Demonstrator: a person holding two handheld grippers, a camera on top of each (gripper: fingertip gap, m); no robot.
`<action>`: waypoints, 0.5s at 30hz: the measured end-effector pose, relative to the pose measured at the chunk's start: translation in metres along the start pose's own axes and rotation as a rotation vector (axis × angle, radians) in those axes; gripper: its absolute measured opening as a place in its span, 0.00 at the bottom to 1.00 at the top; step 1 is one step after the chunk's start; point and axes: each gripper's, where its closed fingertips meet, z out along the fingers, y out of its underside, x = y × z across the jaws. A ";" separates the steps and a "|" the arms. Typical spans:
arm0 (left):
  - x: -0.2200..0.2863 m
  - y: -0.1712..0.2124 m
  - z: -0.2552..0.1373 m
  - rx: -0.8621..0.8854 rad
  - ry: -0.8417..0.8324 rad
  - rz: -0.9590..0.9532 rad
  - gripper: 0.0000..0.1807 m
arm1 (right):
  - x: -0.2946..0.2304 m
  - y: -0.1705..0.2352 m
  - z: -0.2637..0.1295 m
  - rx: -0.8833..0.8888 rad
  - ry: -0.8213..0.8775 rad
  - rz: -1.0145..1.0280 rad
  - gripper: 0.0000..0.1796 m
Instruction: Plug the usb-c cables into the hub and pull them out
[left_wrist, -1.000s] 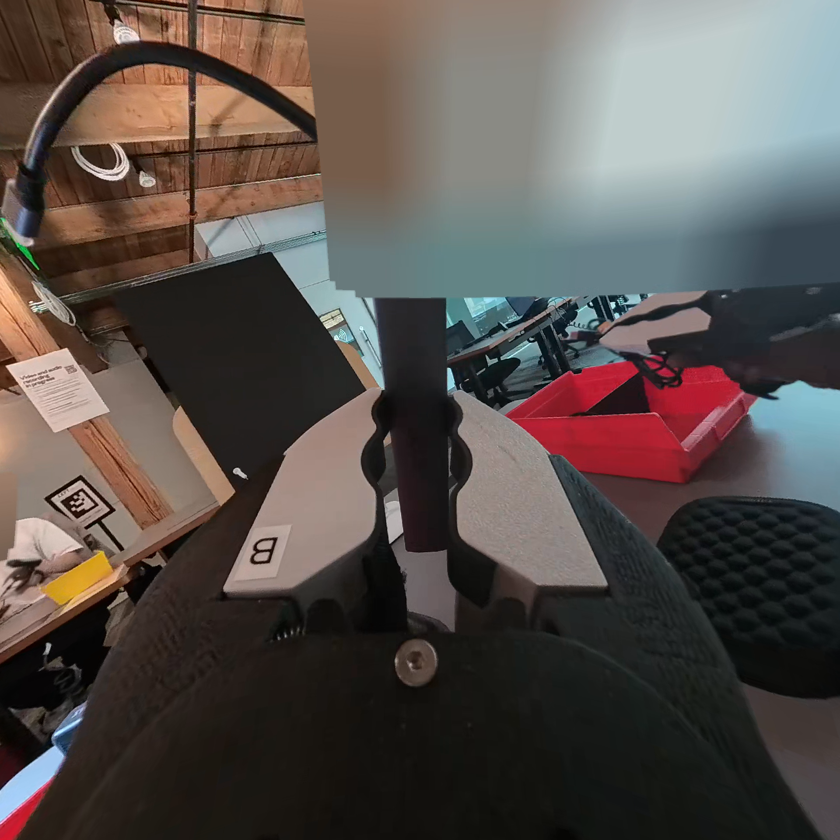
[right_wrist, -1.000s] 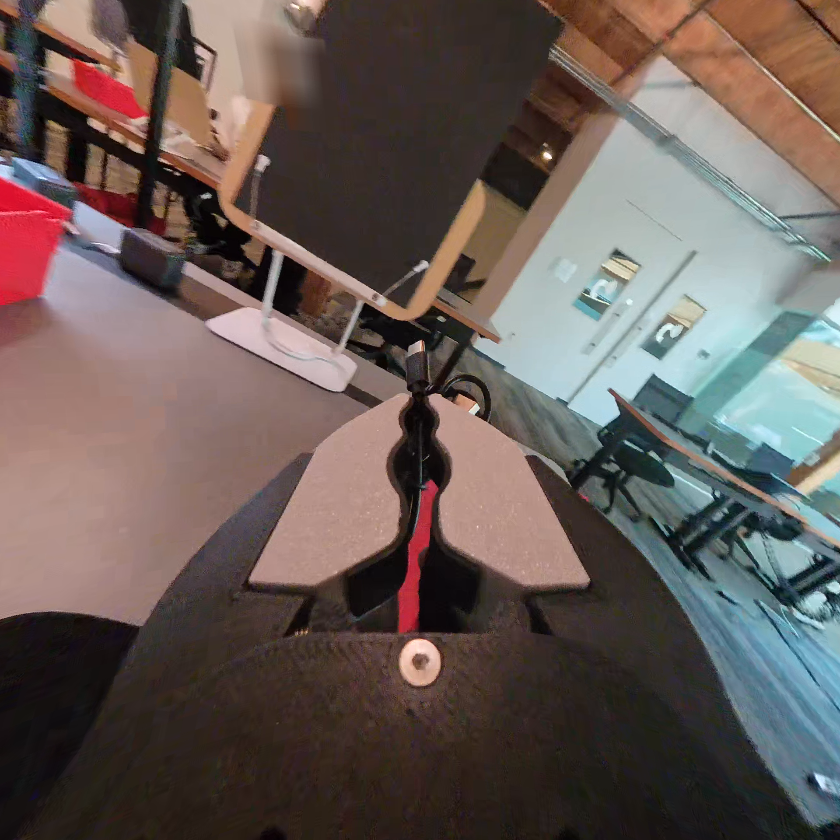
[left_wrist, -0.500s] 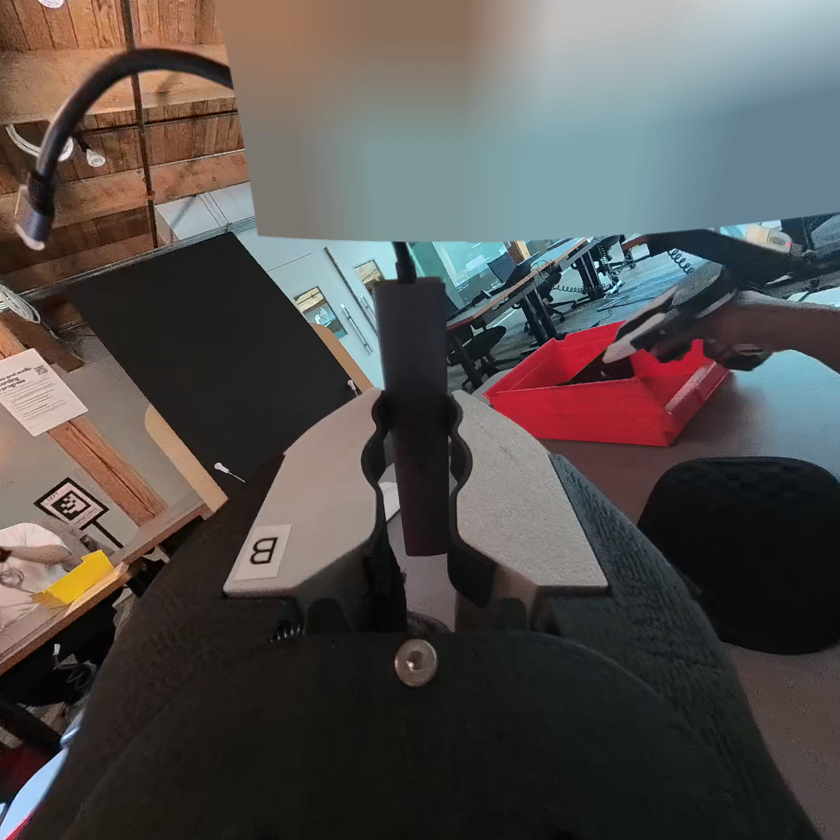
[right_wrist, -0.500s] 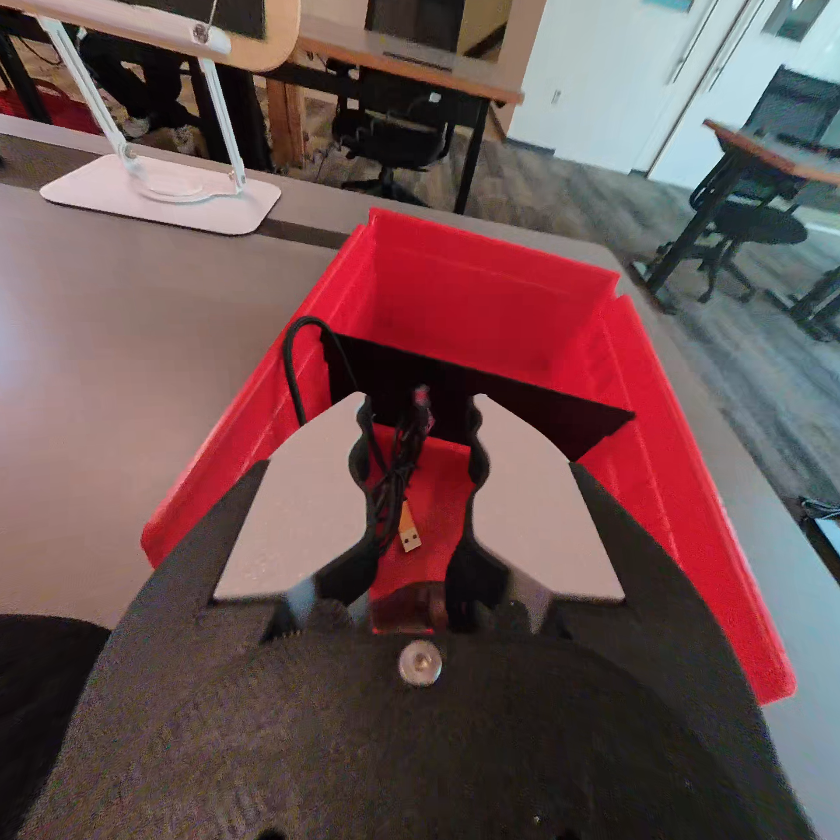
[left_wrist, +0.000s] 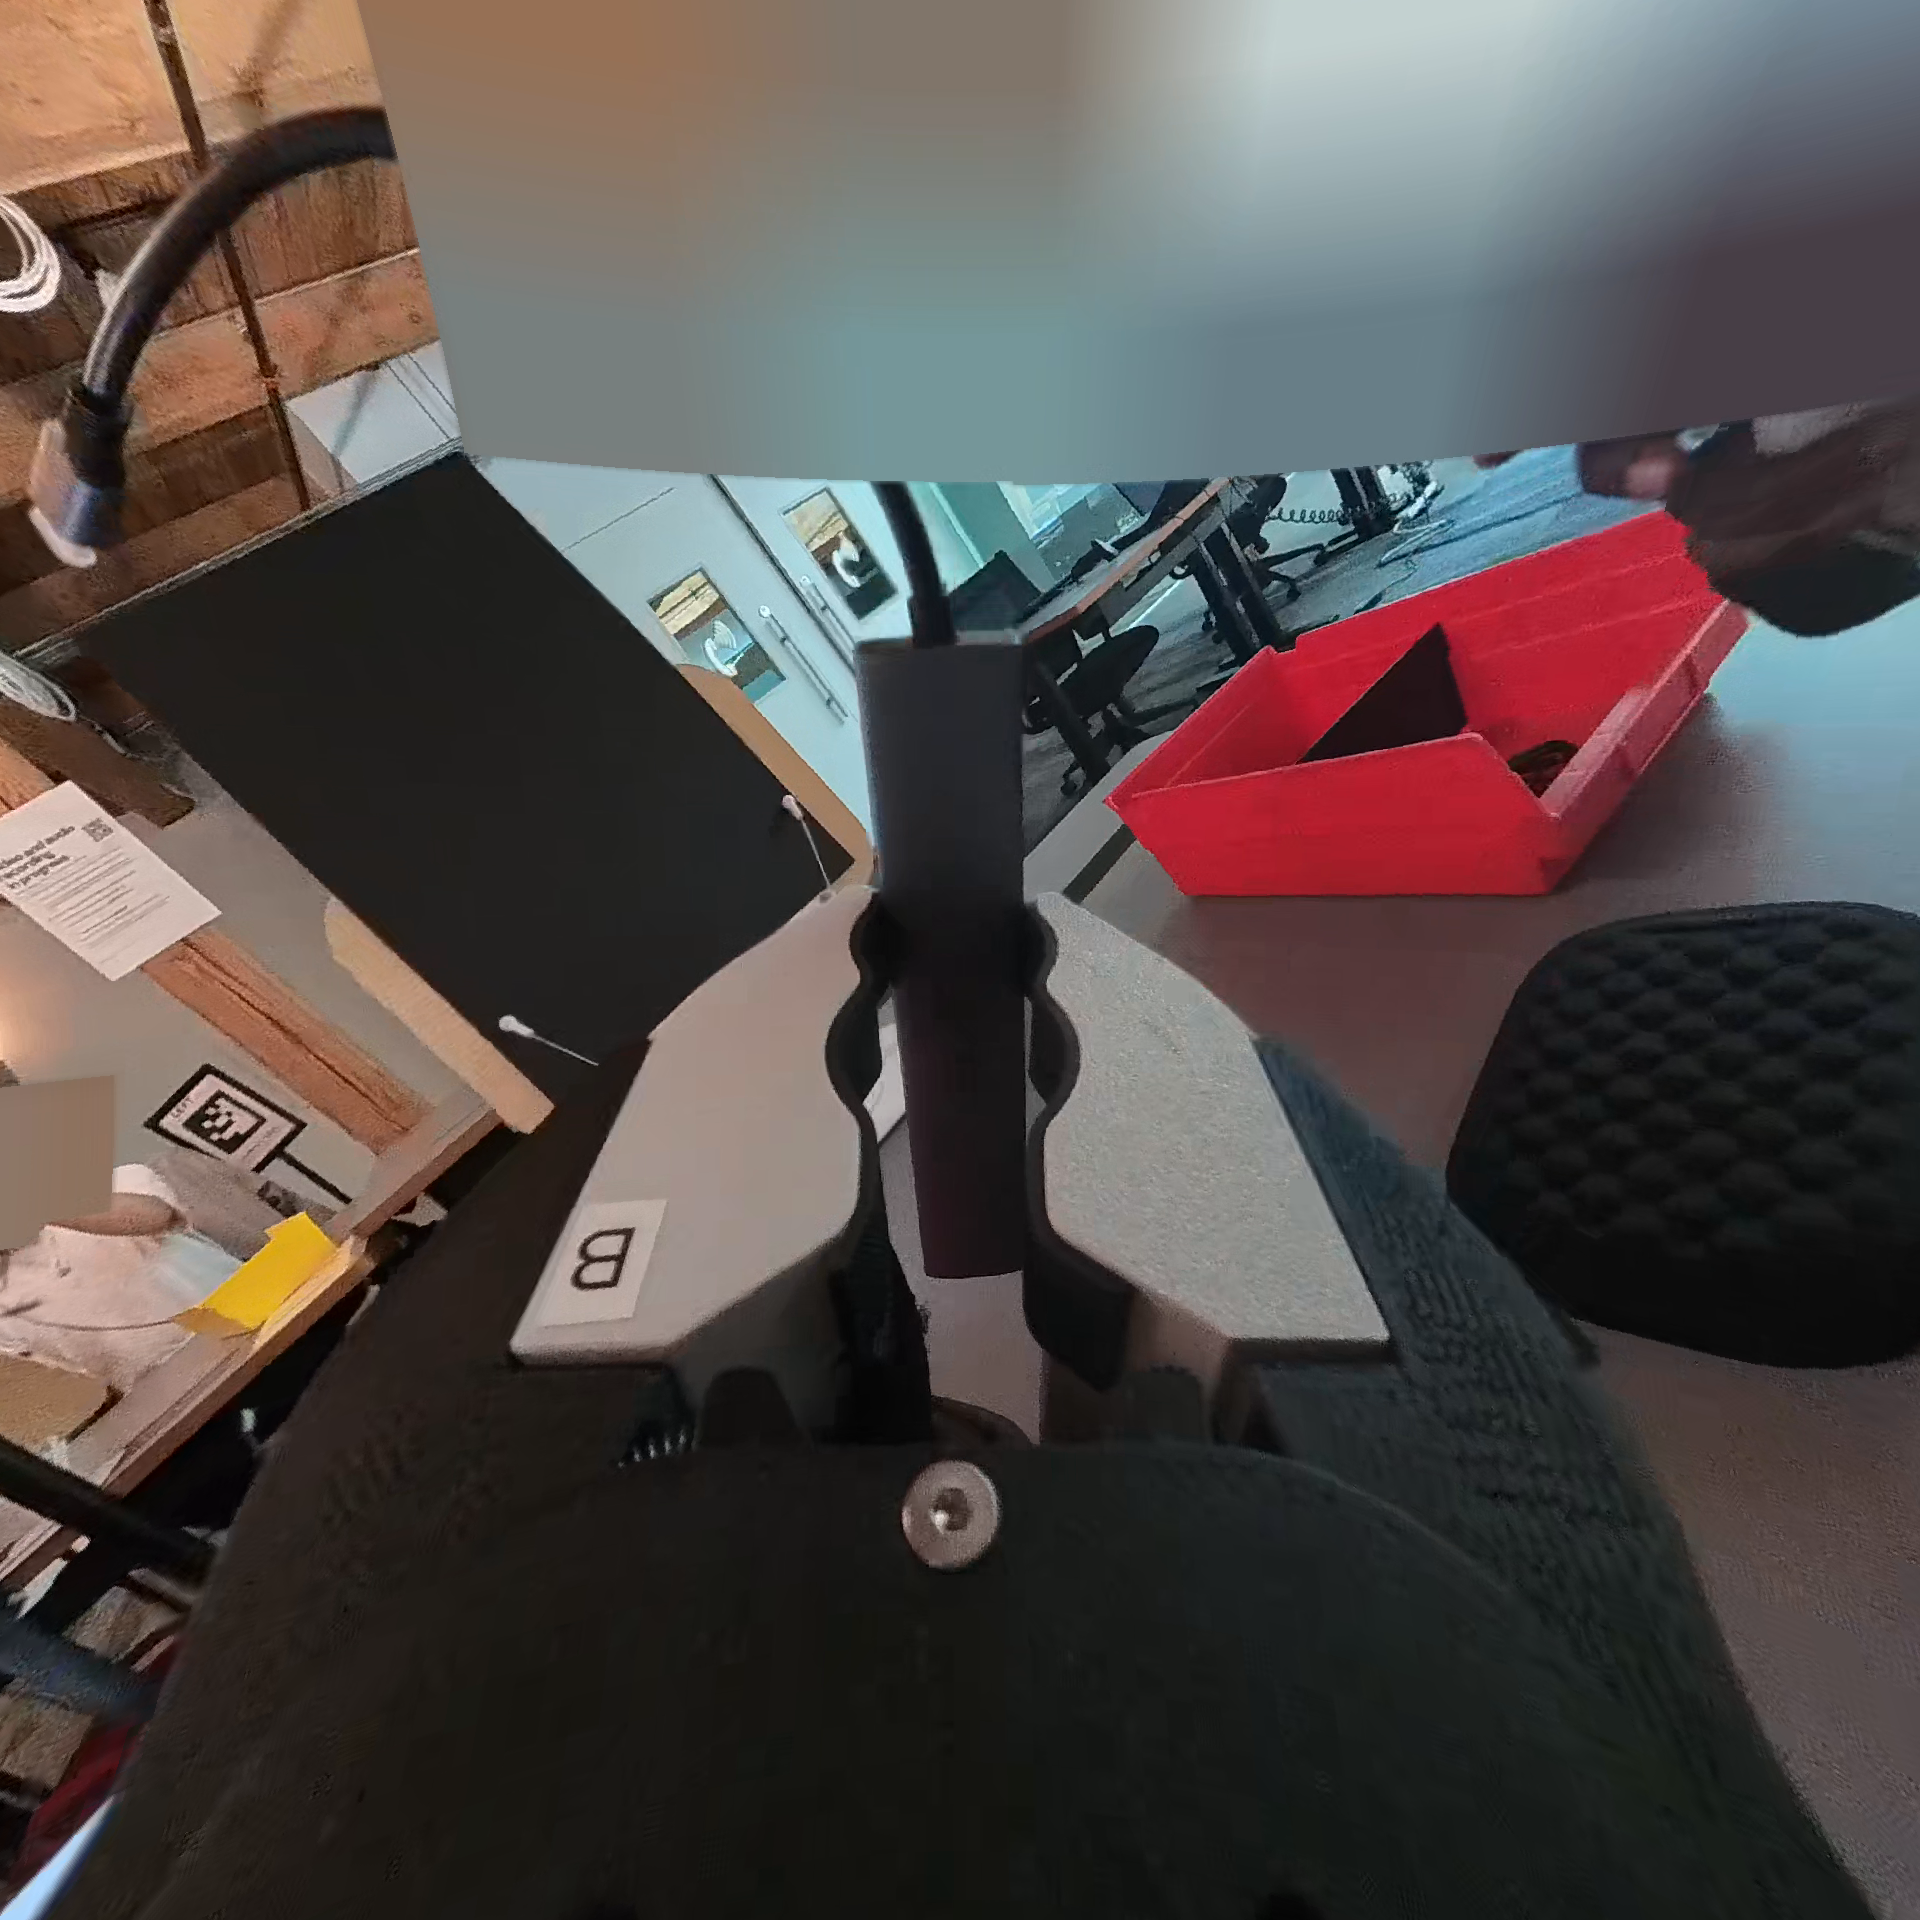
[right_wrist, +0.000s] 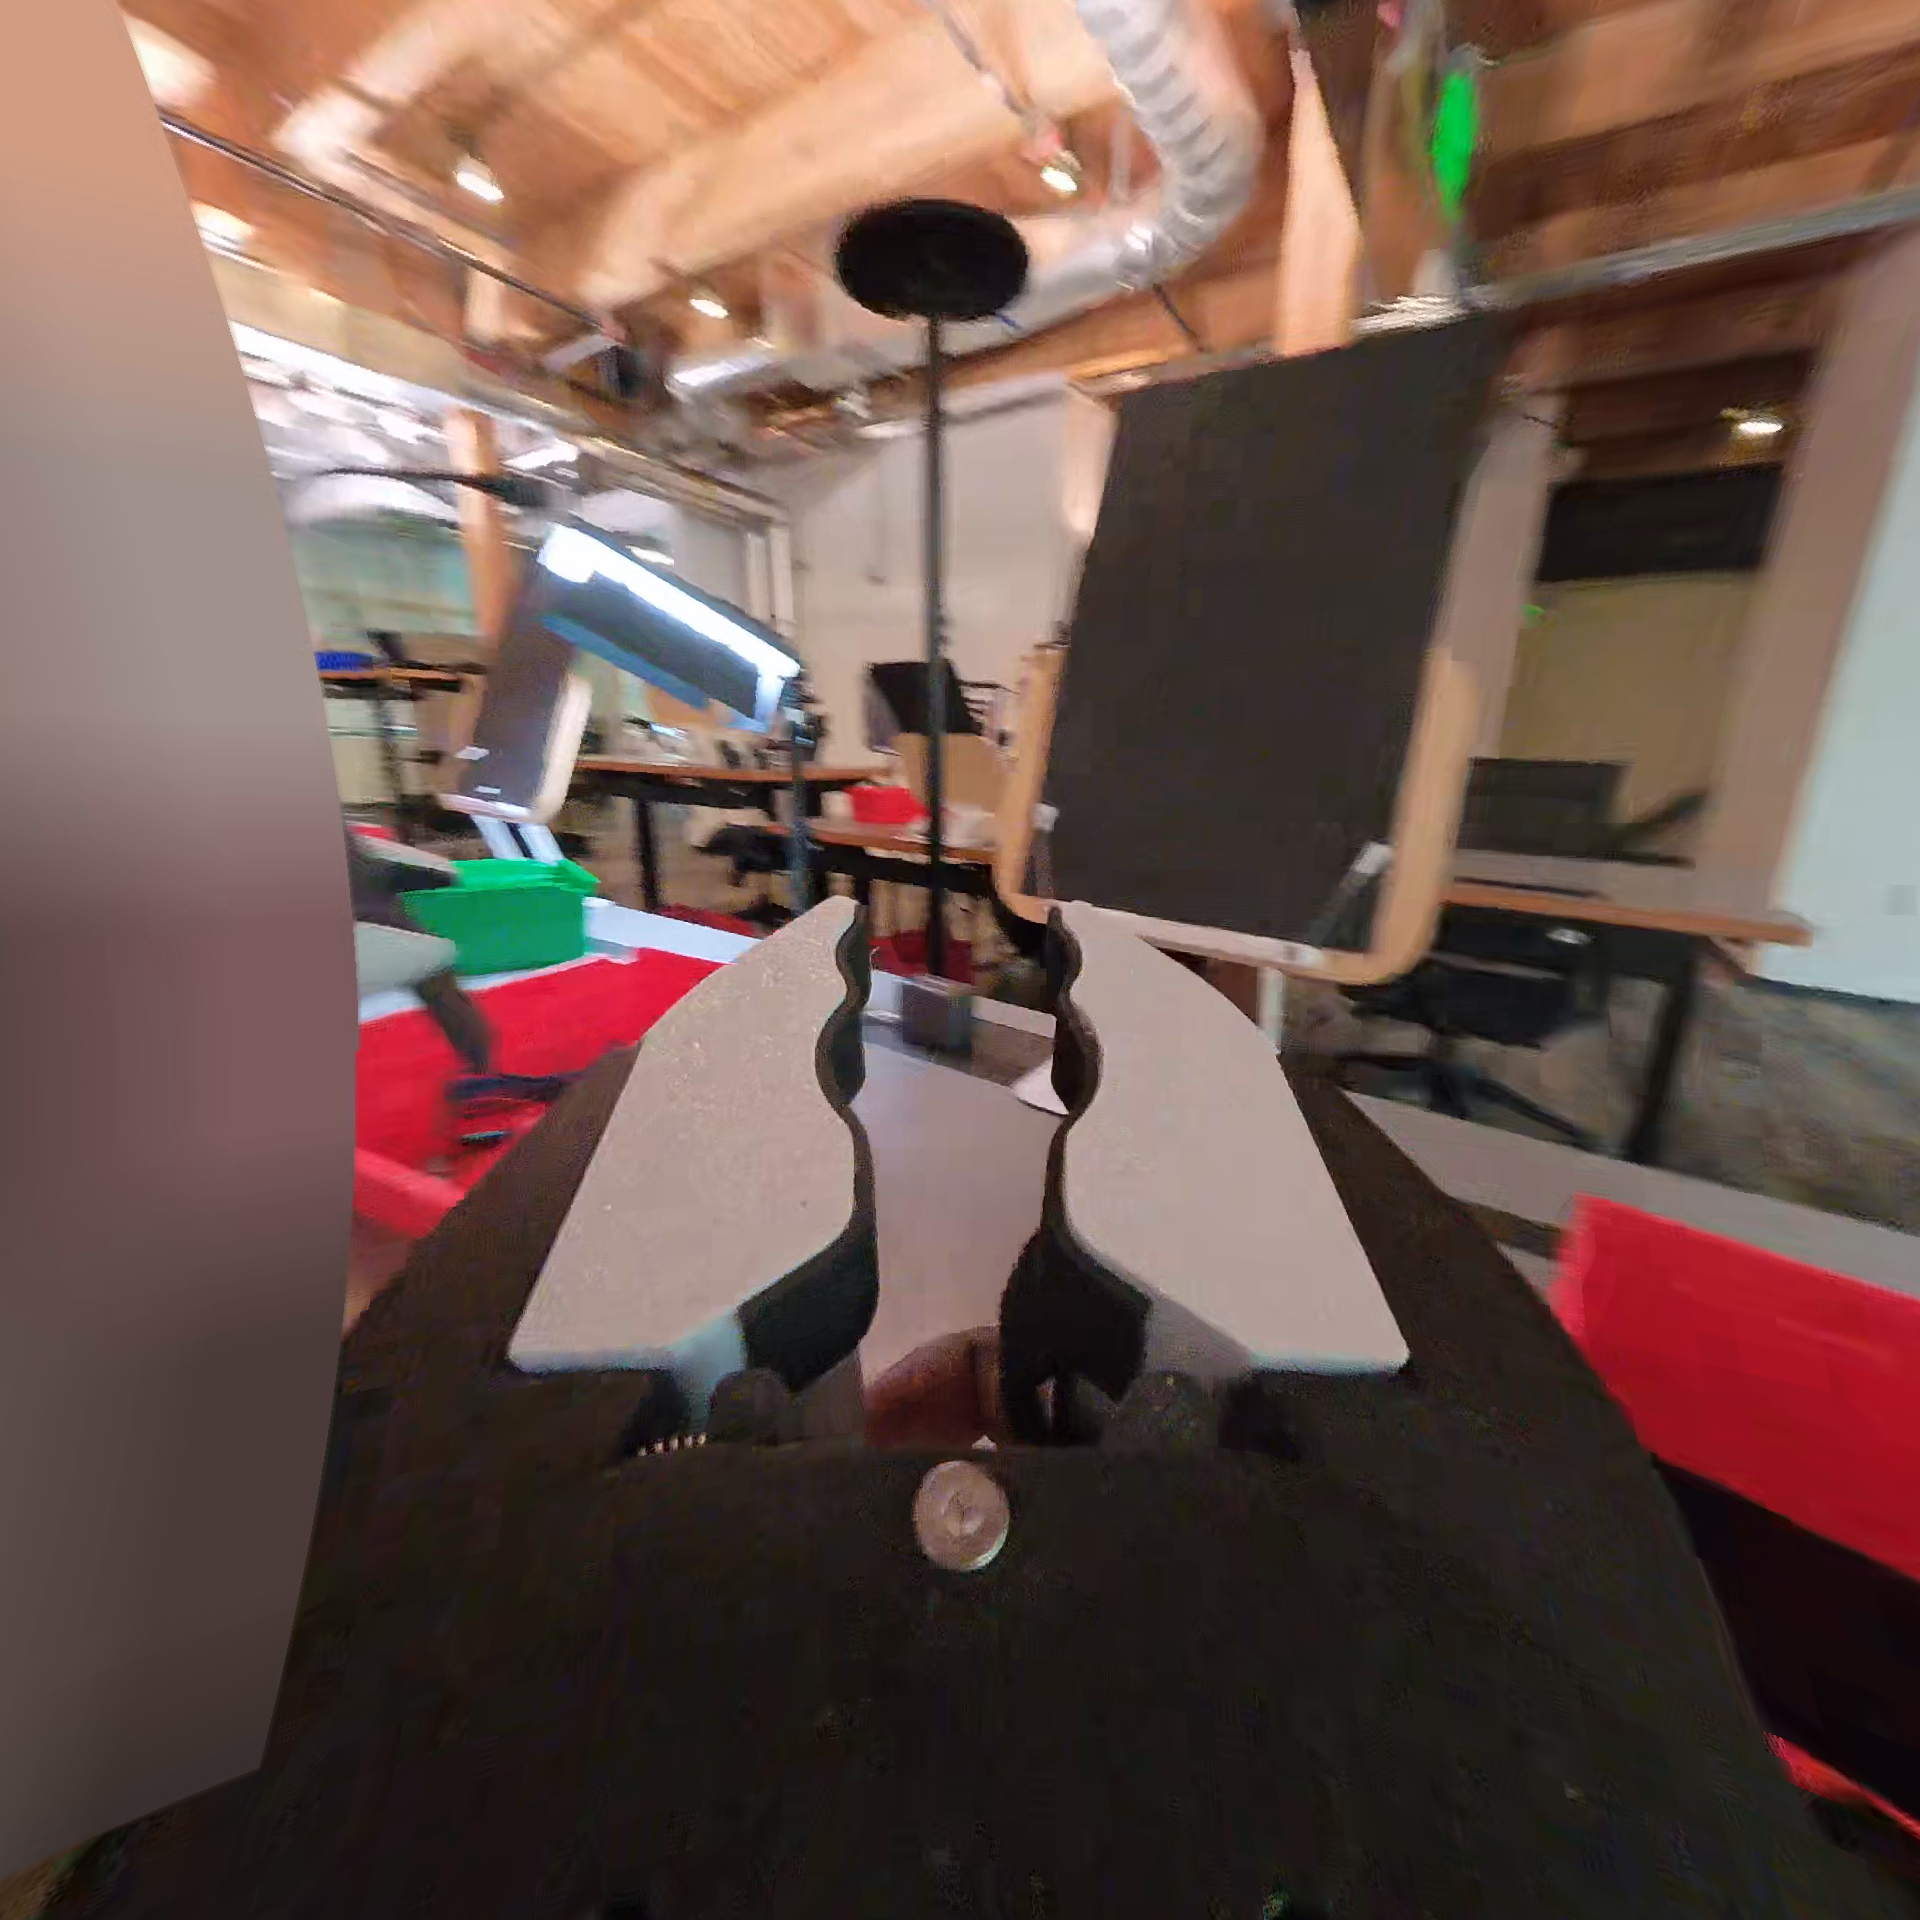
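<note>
My left gripper (left_wrist: 951, 914) is shut on the dark grey hub (left_wrist: 940, 831), which stands upright between the fingers. The hub's own black lead (left_wrist: 914, 561) rises from its top, passes behind a blurred patch and arcs left to a loose plug (left_wrist: 73, 488). A dark cable coil (left_wrist: 1548, 764) lies in the red bin (left_wrist: 1351, 842) on the table to the right. My right gripper (right_wrist: 956, 925) is open and empty, pointing across the room, and its view is motion-blurred. It shows as a dark shape (left_wrist: 1818, 540) above the bin in the left wrist view.
A black panel on a pale wooden stand (left_wrist: 436, 748) stands behind the table and also shows in the right wrist view (right_wrist: 1247, 675). A black quilted pad (left_wrist: 1704, 1132) is at the right. Red bins (right_wrist: 1745, 1351), a green bin (right_wrist: 488, 914) and a small grey box (right_wrist: 935, 1013) are around. About 20 cm separates my left fingertips from my right.
The right gripper opened over the red bin, let the cable go there, then swung up and away empty. The left gripper kept its hold on the hub and tilted slightly.
</note>
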 end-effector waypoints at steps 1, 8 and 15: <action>-0.001 0.002 0.001 -0.025 -0.016 0.011 0.13 | -0.033 -0.006 0.005 0.007 -0.106 0.020 0.17; -0.033 0.050 -0.001 -0.338 -0.233 0.130 0.13 | -0.134 0.044 0.038 -0.281 -0.110 -0.566 0.19; -0.023 0.038 -0.001 -0.259 -0.150 0.142 0.13 | -0.182 0.063 0.046 -0.257 -0.332 -0.511 0.20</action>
